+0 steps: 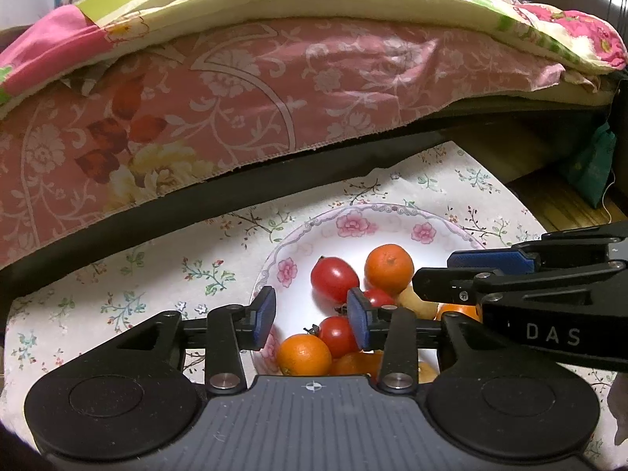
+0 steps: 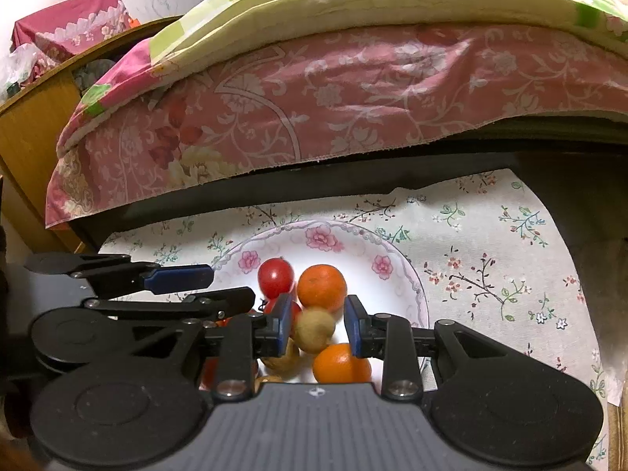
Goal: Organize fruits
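Note:
A white plate with pink flowers holds red tomatoes, oranges and tan round fruits. My left gripper is open and empty over the plate's near left part. My right gripper is open, its blue pads either side of a blurred tan fruit that touches neither pad. Below it lie an orange, another tan fruit, a far orange and a tomato. The plate's rim shows there too. Each gripper appears in the other's view.
The plate sits on a floral cloth. Behind it hangs a pink floral bedspread over a dark bed edge. A wooden cabinet stands at far left. A green bag lies at right.

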A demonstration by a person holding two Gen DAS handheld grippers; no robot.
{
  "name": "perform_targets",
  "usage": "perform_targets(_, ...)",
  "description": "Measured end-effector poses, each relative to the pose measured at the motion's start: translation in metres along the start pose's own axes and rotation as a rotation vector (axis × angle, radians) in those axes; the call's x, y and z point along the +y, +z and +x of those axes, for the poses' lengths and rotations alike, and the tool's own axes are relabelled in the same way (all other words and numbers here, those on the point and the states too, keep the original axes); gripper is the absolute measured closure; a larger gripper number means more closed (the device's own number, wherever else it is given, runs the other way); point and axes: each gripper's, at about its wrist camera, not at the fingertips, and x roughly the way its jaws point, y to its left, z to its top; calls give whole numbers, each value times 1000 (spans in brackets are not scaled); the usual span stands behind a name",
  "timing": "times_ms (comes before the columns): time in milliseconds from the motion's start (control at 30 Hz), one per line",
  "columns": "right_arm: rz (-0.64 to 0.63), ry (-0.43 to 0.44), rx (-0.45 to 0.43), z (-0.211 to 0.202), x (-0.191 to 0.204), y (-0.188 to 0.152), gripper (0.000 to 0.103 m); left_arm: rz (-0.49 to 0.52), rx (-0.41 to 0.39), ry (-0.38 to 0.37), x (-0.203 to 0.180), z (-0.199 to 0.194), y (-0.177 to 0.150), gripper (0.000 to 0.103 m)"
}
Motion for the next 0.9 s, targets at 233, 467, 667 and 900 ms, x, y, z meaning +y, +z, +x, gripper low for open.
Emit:
perform_targets(233, 7, -2, -7, -7, 0, 0, 73, -16, -15, 9, 1, -12, -1, 43)
perform_targets(467, 8, -15, -10, -18, 5, -3, 72, -22, -21, 33, 3, -27, -6, 31)
perform_targets(667, -9, -39, 7, -27, 13, -13, 72, -39, -20, 61, 4, -39, -19, 18)
perform_targets(900, 16, -40, 8, -45, 17, -29, 70, -40, -45, 84, -2, -62, -32, 11)
